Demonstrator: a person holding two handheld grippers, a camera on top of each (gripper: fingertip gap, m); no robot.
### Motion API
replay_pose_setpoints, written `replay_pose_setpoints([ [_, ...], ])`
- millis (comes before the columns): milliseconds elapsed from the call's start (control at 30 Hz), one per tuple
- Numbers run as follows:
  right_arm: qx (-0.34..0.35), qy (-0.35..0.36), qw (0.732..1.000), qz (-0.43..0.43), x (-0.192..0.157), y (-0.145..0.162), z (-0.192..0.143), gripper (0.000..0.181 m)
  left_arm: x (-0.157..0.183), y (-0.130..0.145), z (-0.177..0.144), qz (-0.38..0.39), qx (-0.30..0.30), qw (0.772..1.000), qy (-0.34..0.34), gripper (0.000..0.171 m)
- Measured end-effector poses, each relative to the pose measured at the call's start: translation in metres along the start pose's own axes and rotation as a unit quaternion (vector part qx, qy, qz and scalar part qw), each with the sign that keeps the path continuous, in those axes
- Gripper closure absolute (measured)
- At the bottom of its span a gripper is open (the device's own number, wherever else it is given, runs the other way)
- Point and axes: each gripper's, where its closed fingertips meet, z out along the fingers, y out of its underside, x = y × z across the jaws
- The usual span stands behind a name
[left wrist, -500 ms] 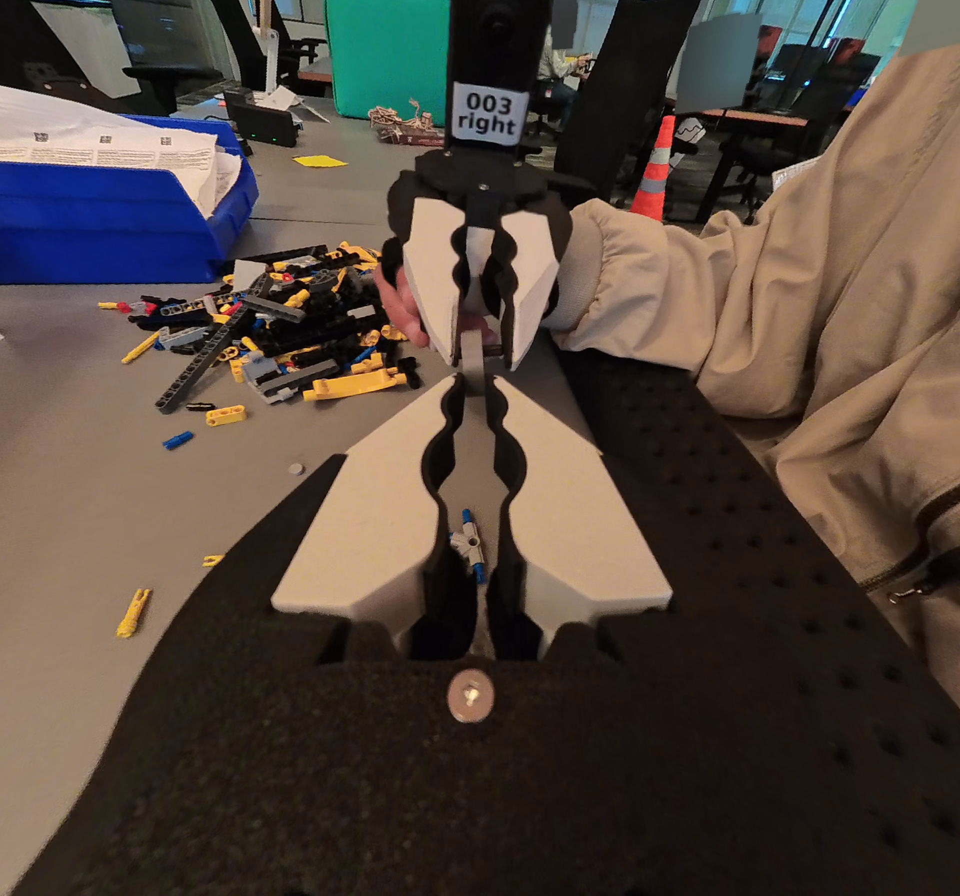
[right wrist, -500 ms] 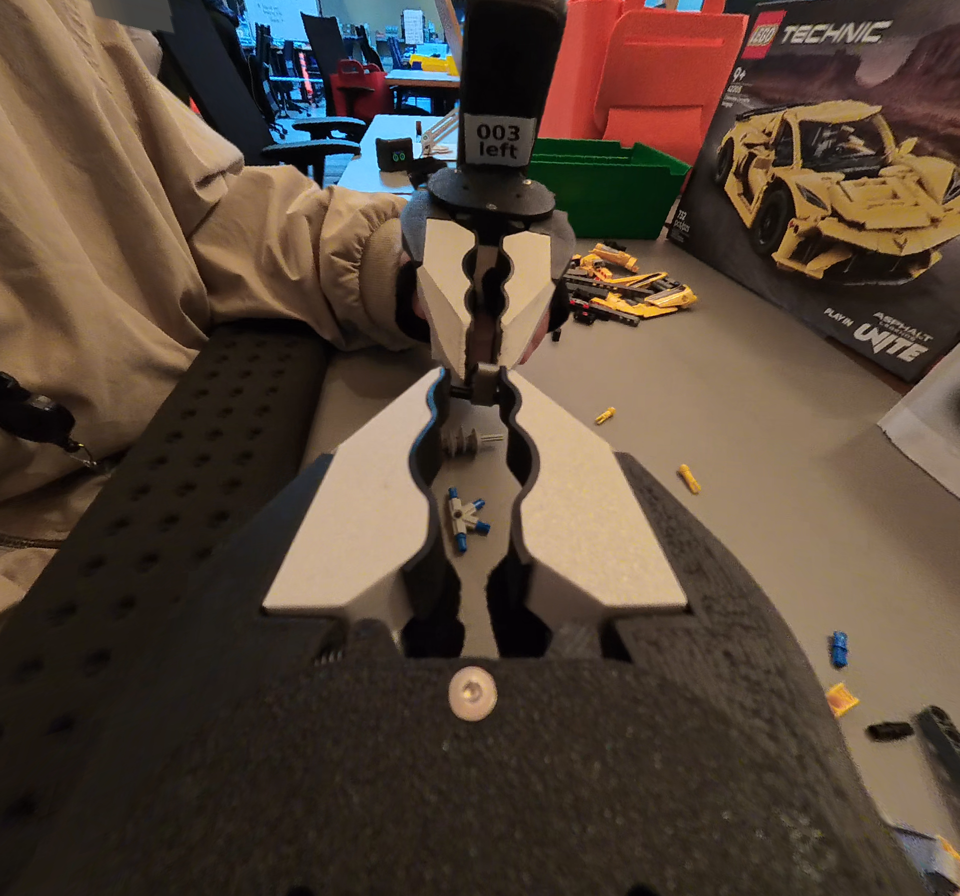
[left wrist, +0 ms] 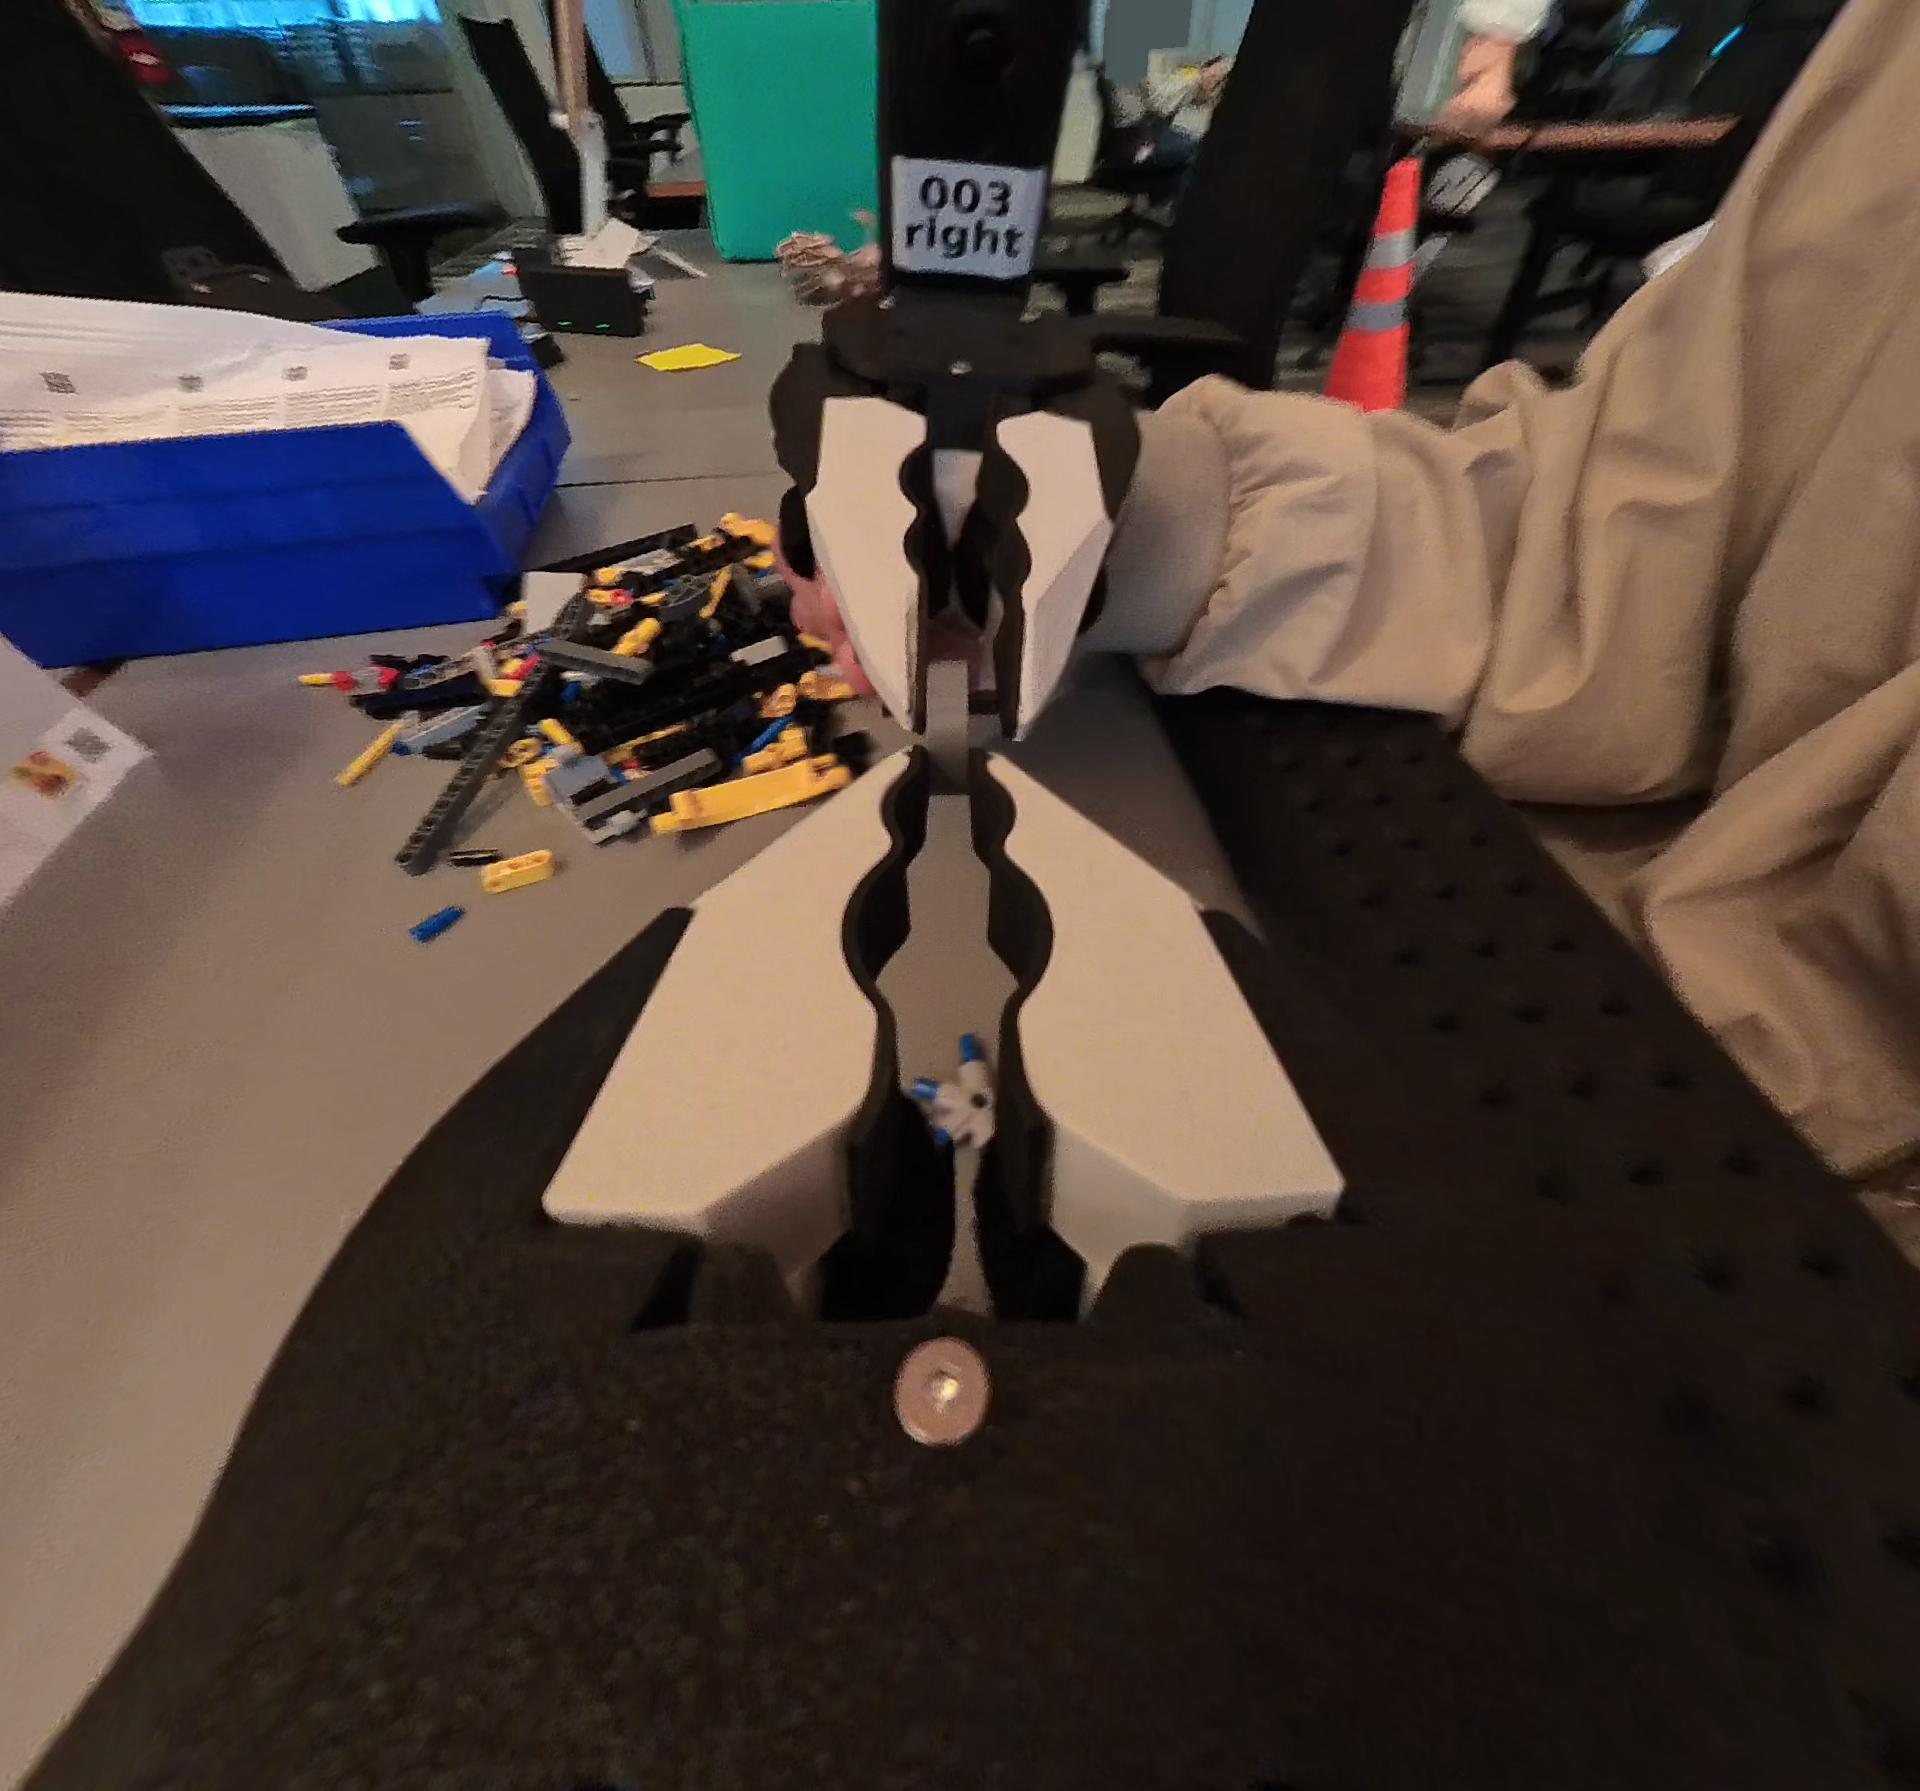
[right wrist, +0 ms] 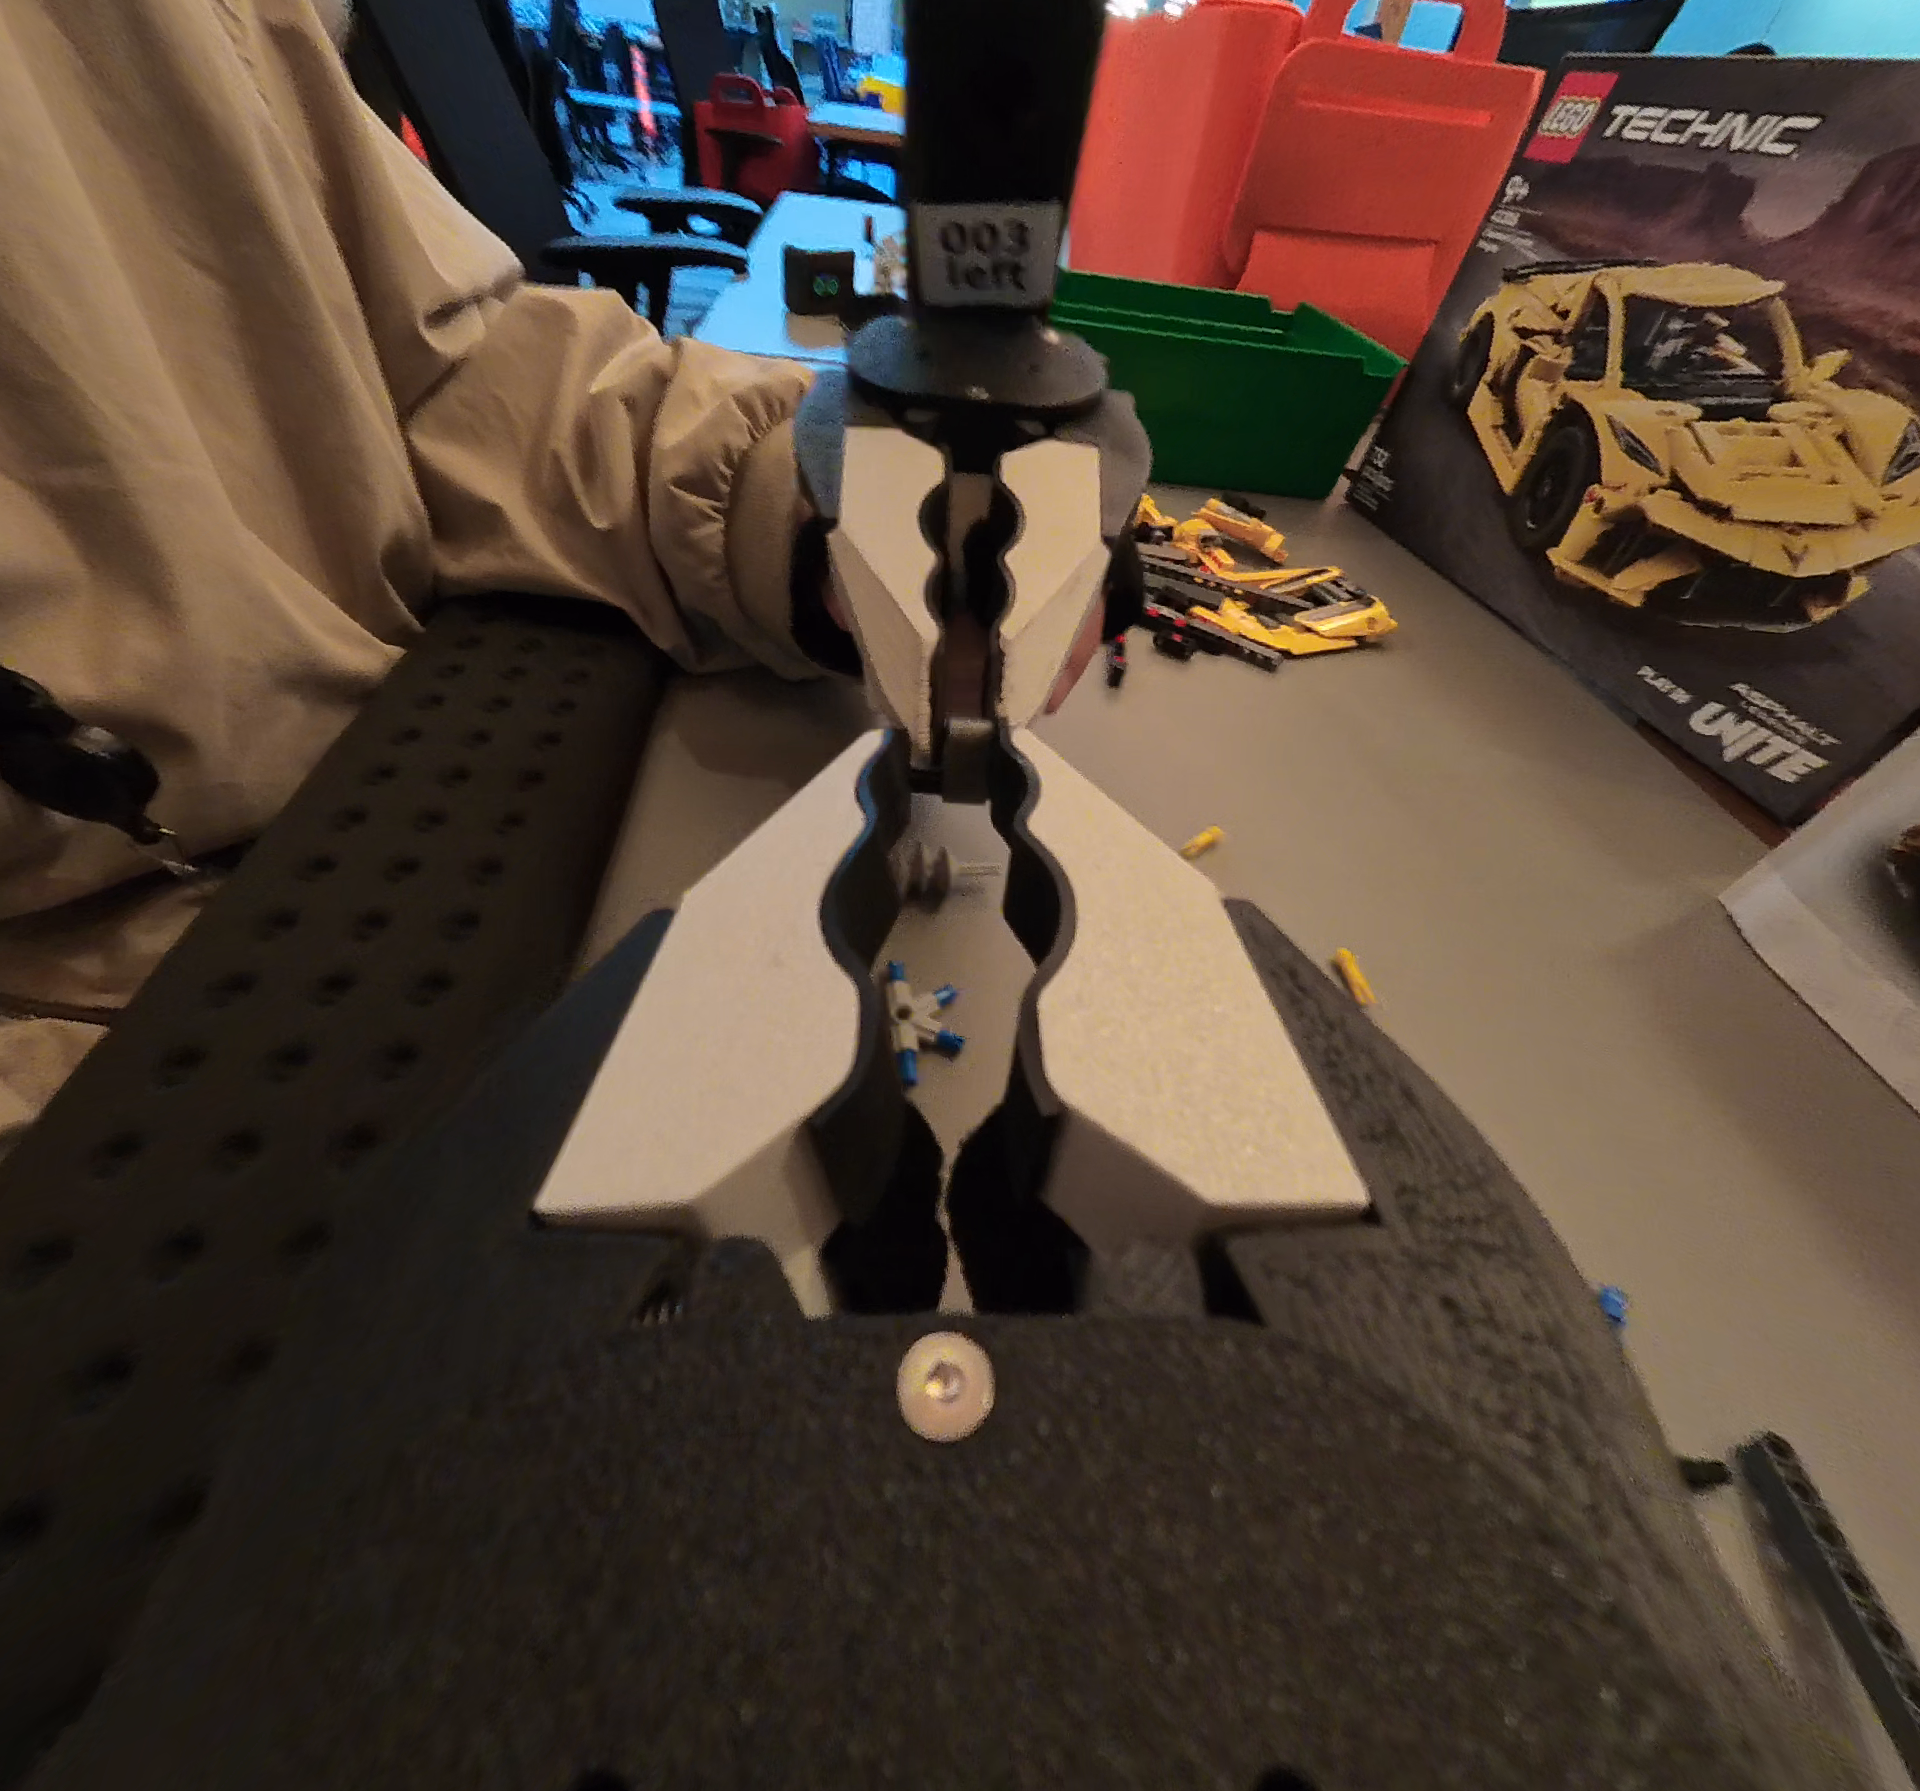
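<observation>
Left gripper & right gripper meet tip to tip above the grey worktop. Both sets of jaws clamped on the same small grey beam piece, held between the two tips; each pinches one end.

Below the jaws, on worktop: small grey connector w/ blue pins. Nearer right gripper's tips, a grey gear-like part, blurred.

Beyond left gripper's tips, to their left: heap of black/yellow building parts, blue bin w/ paper sheets. Beyond right gripper's tips, to their right: part-built yellow/black model, green bin, set box w/ yellow car picture.
</observation>
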Motion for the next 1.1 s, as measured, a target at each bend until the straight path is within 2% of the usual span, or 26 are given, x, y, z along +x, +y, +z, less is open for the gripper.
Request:
replay_pose_setpoints([
  [100,0.0,-0.01,1.0,0.026,-0.001,0.002,0.001,0.167,-0.001,0.003,0.0,0.035,-0.021,0.999,-0.017,0.165],
  [167,-0.041,-0.002,0.997,0.063,0.005,0.012,0.001,0.168,-0.005,0.013,0.003,0.062,-0.054,0.996,-0.034,0.164],
  [200,-0.069,0.002,0.996,0.056,0.005,0.019,0.002,0.174,-0.004,0.019,0.004,0.068,-0.068,0.995,-0.031,0.164],
  [333,-0.117,0.053,0.992,-0.017,0.006,0.032,0.004,0.172,-0.005,0.029,0.006,0.079,-0.091,0.992,-0.033,0.164],
  [433,-0.124,0.037,0.991,-0.017,0.0,0.029,0.001,0.162,-0.004,0.027,0.006,0.085,-0.091,0.992,-0.034,0.164],
  [500,-0.154,0.047,0.987,-0.026,0.002,0.031,-0.002,0.154,-0.006,0.031,0.004,0.097,-0.104,0.989,-0.041,0.164],
  [633,-0.247,0.064,0.962,-0.095,0.007,0.041,-0.004,0.161,-0.006,0.036,0.004,0.112,-0.126,0.985,-0.045,0.164],
  [767,-0.319,0.067,0.937,-0.128,0.012,0.048,-0.003,0.161,-0.011,0.041,0.004,0.123,-0.152,0.979,-0.064,0.164],
  [867,-0.343,0.073,0.924,-0.152,0.012,0.05,-0.002,0.161,-0.013,0.044,0.004,0.134,-0.168,0.974,-0.077,0.164],
  [1100,-0.36,0.067,0.92,-0.137,0.011,0.059,0.0,0.162,-0.014,0.052,0.005,0.136,-0.195,0.968,-0.082,0.165],
])
